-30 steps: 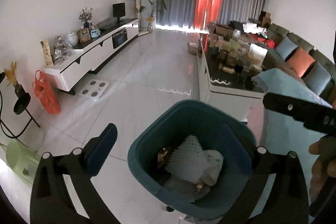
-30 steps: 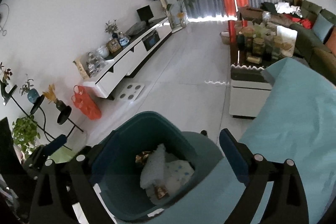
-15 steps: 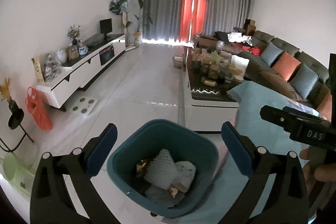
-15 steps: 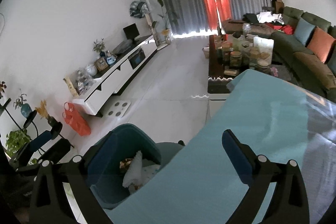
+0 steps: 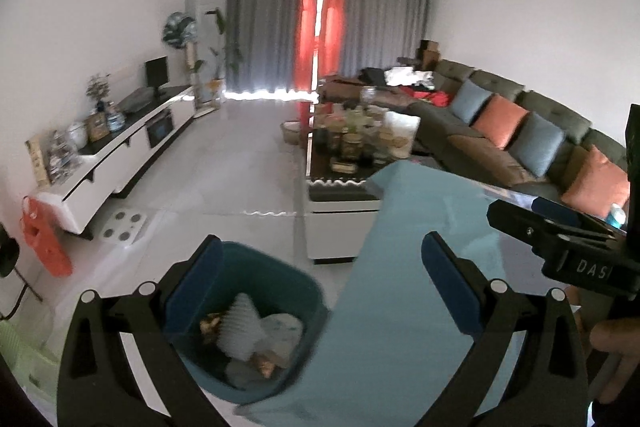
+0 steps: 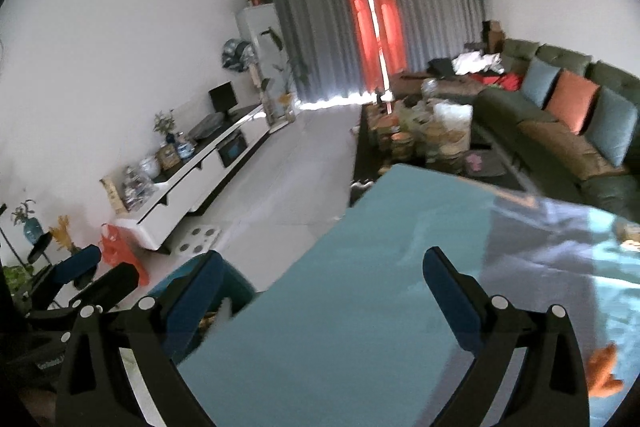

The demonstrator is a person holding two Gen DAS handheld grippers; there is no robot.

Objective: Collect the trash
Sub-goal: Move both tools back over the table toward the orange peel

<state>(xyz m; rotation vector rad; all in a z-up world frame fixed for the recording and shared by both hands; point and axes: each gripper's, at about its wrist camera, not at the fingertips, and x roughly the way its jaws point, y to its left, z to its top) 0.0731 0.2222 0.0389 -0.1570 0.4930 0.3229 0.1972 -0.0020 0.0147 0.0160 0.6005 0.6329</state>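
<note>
Presently, both sets of my fingers stand wide and empty. Left gripper (image 5: 320, 267): above the teal bin (image 5: 304, 291) on the floor beside the table (image 5: 400, 307), holding paper scraps. Right gripper (image 6: 320, 279): nearer the orange scrap (image 6: 604, 373), low right of its fingers; long axis unclear.

White letters "DAS" are showing on the black body of the right gripper (image 5: 576, 227), cut off by the frame edge.
</note>
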